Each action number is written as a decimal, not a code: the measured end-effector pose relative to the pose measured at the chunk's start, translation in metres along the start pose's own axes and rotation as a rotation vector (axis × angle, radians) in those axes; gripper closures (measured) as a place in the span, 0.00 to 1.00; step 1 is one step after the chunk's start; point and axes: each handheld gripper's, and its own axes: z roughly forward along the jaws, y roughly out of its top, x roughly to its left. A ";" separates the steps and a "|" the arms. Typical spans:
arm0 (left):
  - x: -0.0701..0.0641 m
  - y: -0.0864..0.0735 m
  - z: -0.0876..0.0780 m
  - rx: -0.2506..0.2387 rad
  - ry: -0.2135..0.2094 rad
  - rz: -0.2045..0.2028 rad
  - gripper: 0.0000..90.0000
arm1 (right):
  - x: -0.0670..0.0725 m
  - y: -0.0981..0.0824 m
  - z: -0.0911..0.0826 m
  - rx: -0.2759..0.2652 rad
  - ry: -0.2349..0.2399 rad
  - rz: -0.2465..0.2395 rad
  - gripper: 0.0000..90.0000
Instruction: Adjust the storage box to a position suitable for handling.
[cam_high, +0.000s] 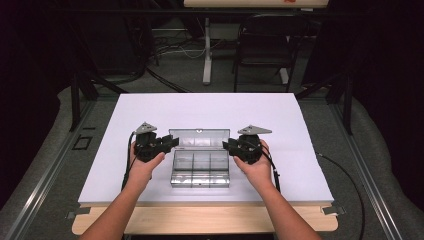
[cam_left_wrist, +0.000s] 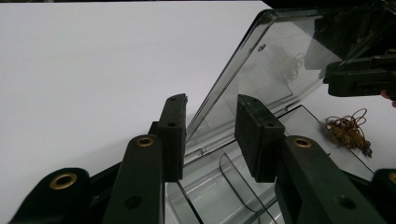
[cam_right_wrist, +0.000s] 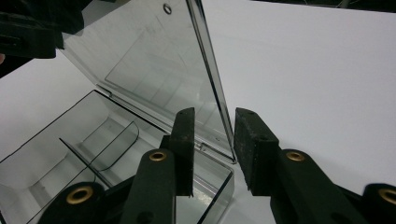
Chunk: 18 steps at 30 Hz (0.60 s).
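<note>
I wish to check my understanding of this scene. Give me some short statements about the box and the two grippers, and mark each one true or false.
1. The lid of the clear plastic box stands open. True.
2. The box rests on a white table. True.
3. The compartments are full of screws. False: they look empty.
4. The left gripper and the right gripper are at opposite ends of the lid. True.
5. The left gripper's jaws are pressed together with nothing between them. False: they stand apart, with the lid's edge in the gap.
</note>
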 end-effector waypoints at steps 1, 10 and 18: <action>0.000 0.000 0.000 0.003 0.000 -0.002 0.71 | 0.000 0.000 0.001 -0.001 -0.003 0.001 0.77; 0.001 -0.001 0.003 0.004 0.002 -0.006 0.71 | -0.002 0.000 0.003 -0.001 0.000 0.013 0.77; 0.002 -0.003 0.006 0.011 0.007 -0.006 0.71 | -0.003 0.000 0.005 -0.001 0.004 0.020 0.77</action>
